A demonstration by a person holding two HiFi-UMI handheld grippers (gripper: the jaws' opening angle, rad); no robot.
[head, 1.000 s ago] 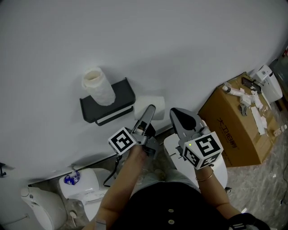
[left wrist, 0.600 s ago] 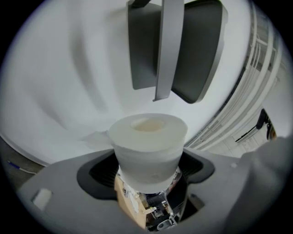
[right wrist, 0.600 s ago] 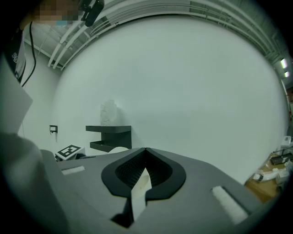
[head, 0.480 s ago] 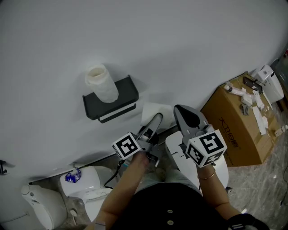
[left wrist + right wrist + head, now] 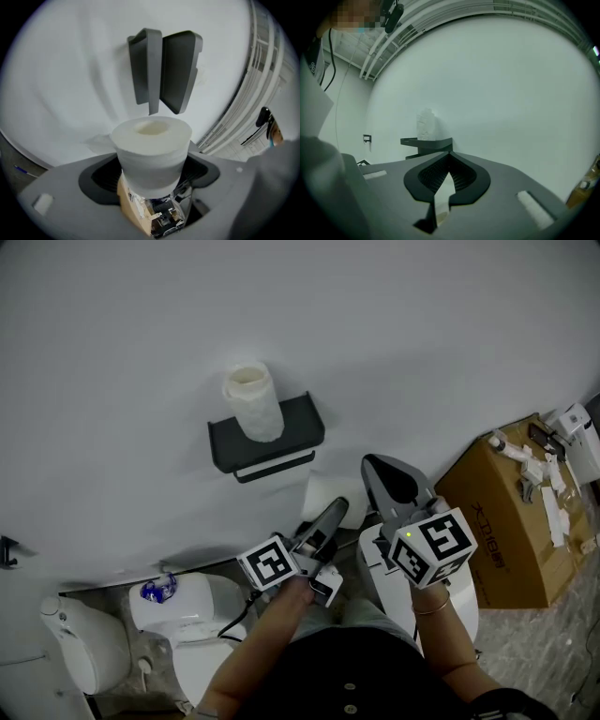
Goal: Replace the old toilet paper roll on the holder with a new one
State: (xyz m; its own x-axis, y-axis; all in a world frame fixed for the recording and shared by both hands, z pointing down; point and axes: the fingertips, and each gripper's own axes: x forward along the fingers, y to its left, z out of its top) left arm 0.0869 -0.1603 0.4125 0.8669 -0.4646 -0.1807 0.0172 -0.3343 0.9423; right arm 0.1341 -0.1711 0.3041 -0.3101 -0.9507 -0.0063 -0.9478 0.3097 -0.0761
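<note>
1. The left gripper [image 5: 330, 514], at the centre of the head view, is clamped on a toilet paper roll [image 5: 152, 150]. The jaws squeeze the roll's sides, and its open core end faces the wall.
2. The right gripper [image 5: 449, 164], just to the right in the head view, has its jaws pressed together with nothing between them.
3. The black holder [image 5: 267, 439] hangs on the wall in the upper centre of the head view, apart from both grippers. A second roll [image 5: 253, 401] stands upright and loose on its top shelf. The bar beneath looks bare.
4. Hazard: slip. The held roll is soft, so it may deform under the squeeze and work out of the jaws. It would likely drop toward the toilet [image 5: 178, 607] at lower left.
5. Hazard: toppling. The shelf roll is unsecured. A brush from either gripper reaching for the bar or shelf would likely knock it off.
6. Hazard: failed pickup. With its jaws together, the right gripper would push the shelf roll rather than take it.
7. Hazard: misthreading. If the core is off line with the bar, the roll will jam or crumple.
</note>
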